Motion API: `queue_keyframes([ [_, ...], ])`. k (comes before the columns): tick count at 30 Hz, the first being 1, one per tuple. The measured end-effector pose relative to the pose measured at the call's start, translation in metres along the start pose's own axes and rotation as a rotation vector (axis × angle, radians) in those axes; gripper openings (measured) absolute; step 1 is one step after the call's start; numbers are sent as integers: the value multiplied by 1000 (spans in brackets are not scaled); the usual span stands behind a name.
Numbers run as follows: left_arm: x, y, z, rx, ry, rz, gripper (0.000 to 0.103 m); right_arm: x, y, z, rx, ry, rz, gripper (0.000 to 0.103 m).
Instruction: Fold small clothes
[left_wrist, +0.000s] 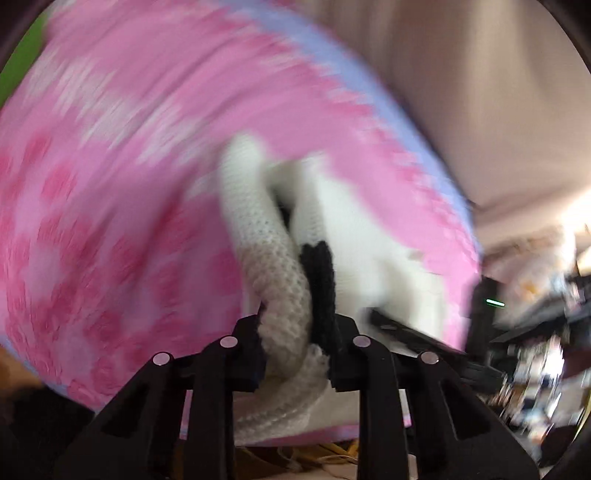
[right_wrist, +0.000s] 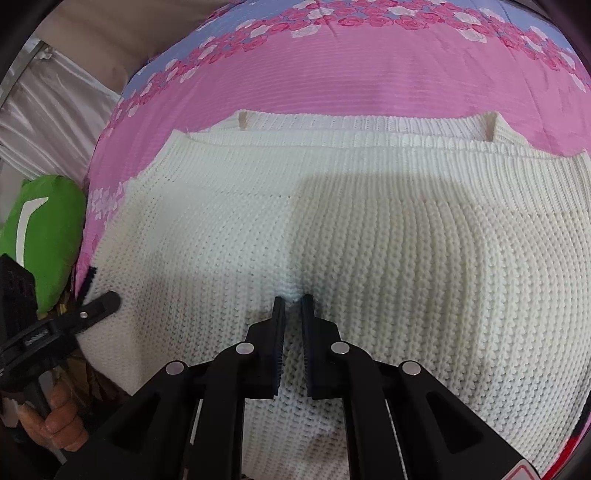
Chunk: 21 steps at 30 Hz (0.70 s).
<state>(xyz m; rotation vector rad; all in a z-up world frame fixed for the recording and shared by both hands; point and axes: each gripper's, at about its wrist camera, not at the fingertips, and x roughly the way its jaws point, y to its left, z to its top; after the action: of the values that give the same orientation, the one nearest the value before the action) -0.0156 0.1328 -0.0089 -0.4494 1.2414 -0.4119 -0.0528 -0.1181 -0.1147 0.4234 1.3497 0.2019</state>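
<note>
A white knit sweater is seen spread across the centre of the right wrist view, laid flat on a pink floral bedspread w/ a lilac border at the top. Ribbed hem or collar bands are seen along the sweater's upper edge. The right gripper is shown at bottom centre, fingers nearly closed, w/ a small pinch of white knit bunched between the tips. At the lower left of that view the left gripper is seen at the sweater's left edge, beside a black trim; its handle is held by a hand. A green object is seen at the left, just beside the bedspread.

The left wrist view is heavily blurred. At its bottom centre the left gripper is shown clamped on a fold of the sweater, white knit plus a black strip held between the fingers. The bedspread fills the frame's left and upper part.
</note>
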Motion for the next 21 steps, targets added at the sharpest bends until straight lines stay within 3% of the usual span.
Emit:
queue_keyframes([
  [5,0,-111,6,317,17,-86,23,-13,-18,-4,63,-15,66,5],
  [7,20,-155,-4,440,57,-123,23,-34,-34,-11,110,-47,75,8],
  [10,77,-208,-39,604,194,-141,24,-71,-71,-26,193,-118,71,13],
  [12,119,-222,-64,668,289,-111,27,-94,-101,-41,255,-161,49,16],
  [13,147,-227,-80,712,349,-51,28,-105,-116,-50,278,-179,20,17],
  [15,176,-232,-102,792,388,106,32,-120,-141,-68,309,-196,-45,17],
  [16,171,-236,-105,808,360,113,33,-123,-149,-74,324,-196,-59,17],
  [17,161,-238,-105,813,322,105,41,-126,-158,-80,348,-193,-66,17],
  [18,149,-238,-103,819,286,102,58,-129,-165,-85,368,-196,-65,17],
  [20,116,-234,-94,818,181,115,80,-137,-169,-91,391,-216,-58,25],
  [21,97,-226,-87,802,129,107,84,-140,-170,-92,390,-224,-53,31],
])
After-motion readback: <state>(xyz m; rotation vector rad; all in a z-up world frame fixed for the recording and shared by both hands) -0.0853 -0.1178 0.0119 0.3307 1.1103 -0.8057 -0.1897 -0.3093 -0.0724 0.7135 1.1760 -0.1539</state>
